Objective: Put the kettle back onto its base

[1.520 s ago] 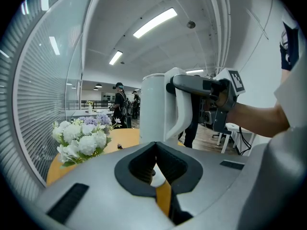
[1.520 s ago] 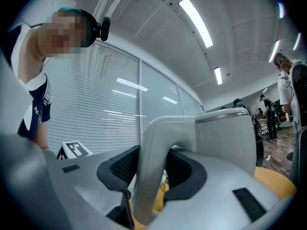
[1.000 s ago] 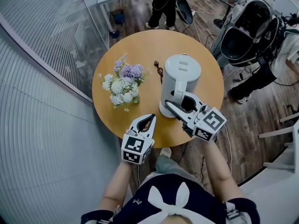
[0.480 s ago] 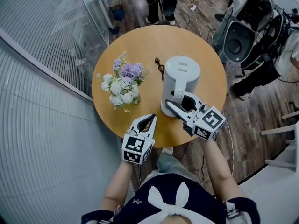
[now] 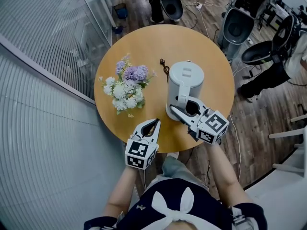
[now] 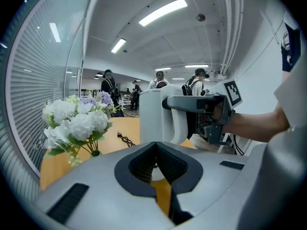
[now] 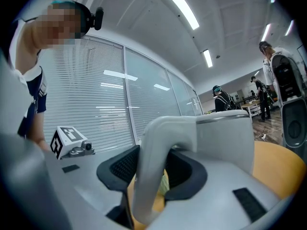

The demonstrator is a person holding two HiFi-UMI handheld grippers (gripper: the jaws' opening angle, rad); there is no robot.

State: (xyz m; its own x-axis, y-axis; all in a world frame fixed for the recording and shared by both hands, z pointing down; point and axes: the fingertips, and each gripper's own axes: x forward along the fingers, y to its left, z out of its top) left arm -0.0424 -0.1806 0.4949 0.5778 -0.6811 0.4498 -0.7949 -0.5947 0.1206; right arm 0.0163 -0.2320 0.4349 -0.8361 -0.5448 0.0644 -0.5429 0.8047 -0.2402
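Observation:
A white electric kettle (image 5: 184, 78) stands upright over the right half of the round wooden table (image 5: 144, 42). My right gripper (image 5: 178, 108) is shut on its curved handle (image 7: 151, 176), which fills the gap between the dark pads. The kettle's body (image 7: 225, 138) rises just beyond the jaws. Its base is hidden under the kettle, so I cannot tell whether the two touch. My left gripper (image 5: 154, 123) hovers at the table's near edge, left of the kettle (image 6: 153, 114), jaws shut (image 6: 154, 145) on nothing.
A bunch of white and purple flowers (image 5: 125, 87) lies on the table's left part. A thin black cord (image 5: 163, 70) lies behind the kettle. A slatted glass wall runs along the left. Chairs (image 5: 235, 25) and people stand beyond the table.
The kettle, in my right gripper, has sunk toward the table. The left gripper has barely shifted.

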